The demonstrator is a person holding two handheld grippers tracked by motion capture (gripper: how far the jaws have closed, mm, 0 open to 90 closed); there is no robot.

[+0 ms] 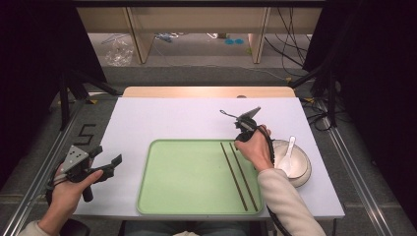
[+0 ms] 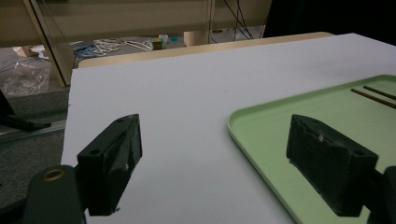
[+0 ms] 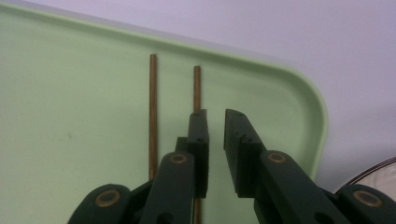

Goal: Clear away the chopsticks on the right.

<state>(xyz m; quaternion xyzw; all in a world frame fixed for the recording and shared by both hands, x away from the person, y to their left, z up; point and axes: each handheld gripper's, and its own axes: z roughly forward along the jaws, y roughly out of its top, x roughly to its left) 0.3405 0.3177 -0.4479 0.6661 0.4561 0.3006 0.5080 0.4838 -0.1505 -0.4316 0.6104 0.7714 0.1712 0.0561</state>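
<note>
Two dark brown chopsticks [image 1: 239, 172] lie side by side on the right part of a light green tray [image 1: 187, 209]. My right gripper [image 1: 242, 135] is over their far ends, near the tray's far right corner. In the right gripper view its jaws [image 3: 215, 114] stand a narrow gap apart with nothing between them. One chopstick [image 3: 197, 86] runs under the left jaw and the other [image 3: 152, 112] lies further left. My left gripper [image 1: 109, 156] hovers left of the tray, wide open and empty [image 2: 215, 128], with the tray's rim [image 2: 261, 140] ahead of its right jaw.
A white bowl [image 1: 301, 172] with a white spoon [image 1: 287, 156] in it stands right of the tray, just beside the right hand. The white tabletop [image 1: 177, 120] stretches beyond the tray. Stands and cables surround the table.
</note>
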